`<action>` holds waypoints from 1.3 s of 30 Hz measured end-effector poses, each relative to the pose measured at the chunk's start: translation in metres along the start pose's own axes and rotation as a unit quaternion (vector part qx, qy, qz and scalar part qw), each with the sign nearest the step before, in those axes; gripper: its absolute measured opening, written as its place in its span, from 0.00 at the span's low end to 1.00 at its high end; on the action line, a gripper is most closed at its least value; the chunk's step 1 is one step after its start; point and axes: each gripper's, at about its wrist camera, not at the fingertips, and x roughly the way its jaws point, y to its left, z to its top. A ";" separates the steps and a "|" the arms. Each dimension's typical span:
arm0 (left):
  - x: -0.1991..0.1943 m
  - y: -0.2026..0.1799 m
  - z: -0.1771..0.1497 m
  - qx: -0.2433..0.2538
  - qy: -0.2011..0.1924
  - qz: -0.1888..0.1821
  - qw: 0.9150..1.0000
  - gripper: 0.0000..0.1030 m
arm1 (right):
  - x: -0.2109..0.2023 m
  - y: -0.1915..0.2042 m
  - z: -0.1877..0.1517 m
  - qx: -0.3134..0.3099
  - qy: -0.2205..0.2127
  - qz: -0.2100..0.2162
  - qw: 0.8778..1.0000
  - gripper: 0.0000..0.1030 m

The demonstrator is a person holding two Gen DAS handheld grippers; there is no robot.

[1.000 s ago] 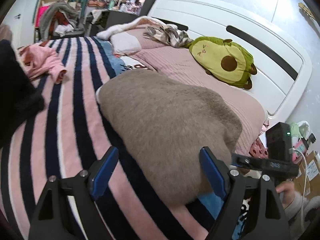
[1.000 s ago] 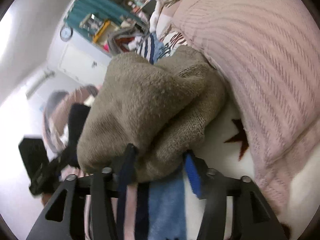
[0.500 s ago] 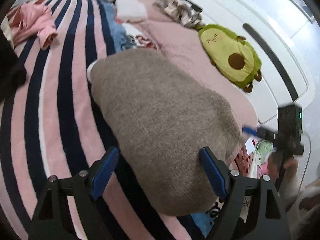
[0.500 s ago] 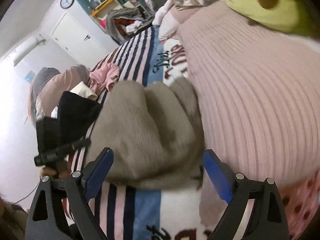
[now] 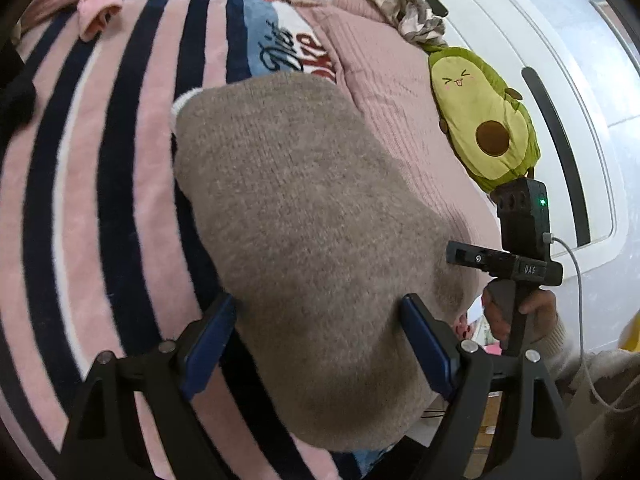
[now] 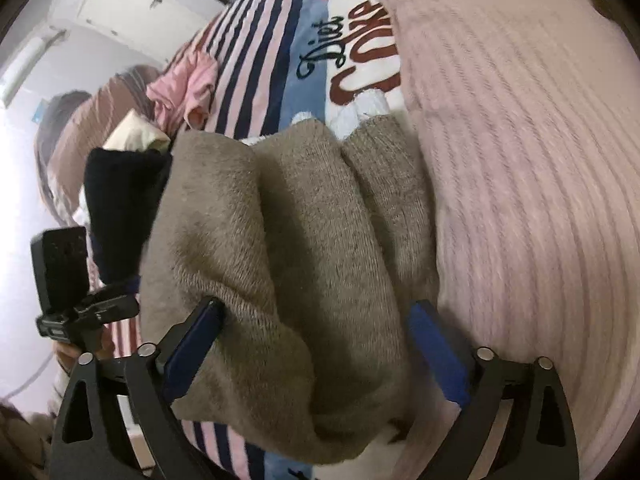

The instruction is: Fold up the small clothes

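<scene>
My left gripper (image 5: 320, 326) and right gripper (image 6: 314, 338) both hang with jaws spread wide over the folded brown sweater (image 5: 304, 240), gripping nothing; contact with the knit is hard to judge. It lies on the striped blanket (image 5: 80, 184) beside the pink pillow (image 6: 520, 152). Farther off sit an avocado plush (image 5: 480, 120) and a pink garment (image 5: 96, 4).

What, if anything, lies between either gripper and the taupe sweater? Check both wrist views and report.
Nothing visible does. The left gripper hangs open right over the taupe sweater, and the right gripper is open over it from the other side. The pink garment and avocado plush lie well clear.
</scene>
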 end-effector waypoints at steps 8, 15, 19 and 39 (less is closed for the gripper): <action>0.029 0.029 0.015 -0.058 0.029 -0.063 0.996 0.88 | 0.021 0.007 0.012 0.003 0.046 -0.044 0.998 0.99; 0.066 0.047 0.011 -0.126 0.048 -0.126 0.983 0.94 | 0.011 0.012 -0.007 0.011 0.017 -0.085 0.996 0.99; 0.060 0.042 0.012 -0.128 0.043 -0.117 0.984 0.73 | 0.009 0.010 -0.009 0.028 0.009 -0.091 0.995 0.99; -0.034 0.037 -0.004 -0.092 0.036 -0.029 0.995 0.49 | 0.046 0.048 -0.021 0.081 0.067 0.001 0.995 0.99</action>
